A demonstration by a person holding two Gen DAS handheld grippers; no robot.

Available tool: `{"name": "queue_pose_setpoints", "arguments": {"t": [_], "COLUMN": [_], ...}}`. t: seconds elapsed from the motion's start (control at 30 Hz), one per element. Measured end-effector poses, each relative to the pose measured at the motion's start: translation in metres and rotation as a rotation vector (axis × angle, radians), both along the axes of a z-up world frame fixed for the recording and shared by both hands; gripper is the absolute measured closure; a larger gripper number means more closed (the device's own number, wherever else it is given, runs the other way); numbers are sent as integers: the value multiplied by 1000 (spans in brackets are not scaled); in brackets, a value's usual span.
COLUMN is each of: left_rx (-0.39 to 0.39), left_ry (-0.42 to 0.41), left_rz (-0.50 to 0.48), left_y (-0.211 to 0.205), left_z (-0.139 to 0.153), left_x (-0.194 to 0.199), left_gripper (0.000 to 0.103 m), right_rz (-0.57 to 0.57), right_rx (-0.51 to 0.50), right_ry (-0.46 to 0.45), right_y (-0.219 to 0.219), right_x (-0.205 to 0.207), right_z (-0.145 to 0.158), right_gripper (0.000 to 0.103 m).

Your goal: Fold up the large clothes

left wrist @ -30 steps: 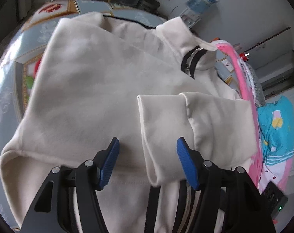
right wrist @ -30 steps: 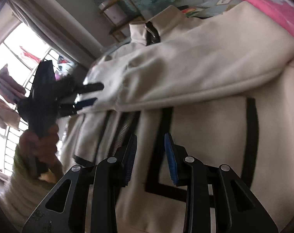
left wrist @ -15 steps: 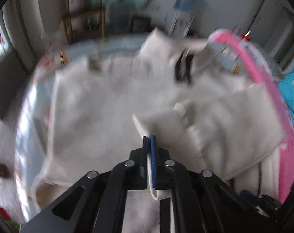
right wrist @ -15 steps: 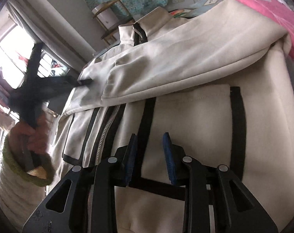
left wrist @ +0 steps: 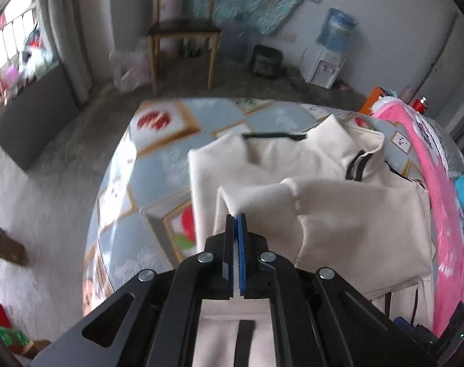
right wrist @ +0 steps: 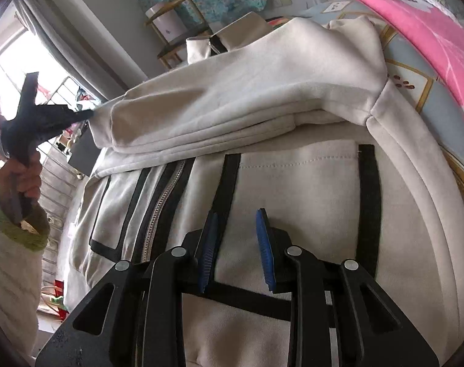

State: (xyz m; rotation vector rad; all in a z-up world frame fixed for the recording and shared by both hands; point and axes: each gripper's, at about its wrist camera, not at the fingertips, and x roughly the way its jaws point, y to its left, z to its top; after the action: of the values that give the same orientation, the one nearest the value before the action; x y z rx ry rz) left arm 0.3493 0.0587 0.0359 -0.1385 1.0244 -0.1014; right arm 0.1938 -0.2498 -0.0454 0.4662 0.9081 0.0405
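A cream zip jacket (left wrist: 293, 165) with black trim lies on a patterned table (left wrist: 158, 159). My left gripper (left wrist: 235, 215) is shut on the cuff of its sleeve (left wrist: 256, 195), lifted above the jacket body. In the right wrist view the left gripper (right wrist: 88, 113) pulls that sleeve (right wrist: 247, 91) out to the left across the jacket (right wrist: 293, 189). My right gripper (right wrist: 236, 217) is open and empty, low over the jacket front near the zip (right wrist: 158, 211) and a black-edged pocket (right wrist: 296, 159).
A pink blanket (left wrist: 437, 202) lies along the table's right side, also in the right wrist view (right wrist: 428, 30). A wooden chair (left wrist: 183, 30) and a water dispenser (left wrist: 327, 64) stand on the floor beyond the table. The person's arm (right wrist: 14, 244) is at left.
My left gripper closed on the sleeve cuff and lifted it up and to the left, folding the jacket's side over. My right gripper stayed open over the jacket front.
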Motion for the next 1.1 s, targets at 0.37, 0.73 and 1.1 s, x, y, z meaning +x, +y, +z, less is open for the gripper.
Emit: {"name": "queue_pose_setpoints", "arguments": {"t": [0.37,0.73,1.1], "left_rx": [-80,77,255], "left_ry": [65,69,15], "left_rz": [40,-96,-85], "left_y": [18,-24,-32], "left_z": [-23,-43,-59], "left_x": [4,-12,-18], "left_gripper": [88,50,96], "right_rz": [-6,-43,-195], "right_rx": [-3,11,-11], "right_ry": [15,-6,-35], "right_y": [2,-19,-134], "right_x": [5,-18,24], "right_z": [1,39,86], "right_gripper": [75,63,59]}}
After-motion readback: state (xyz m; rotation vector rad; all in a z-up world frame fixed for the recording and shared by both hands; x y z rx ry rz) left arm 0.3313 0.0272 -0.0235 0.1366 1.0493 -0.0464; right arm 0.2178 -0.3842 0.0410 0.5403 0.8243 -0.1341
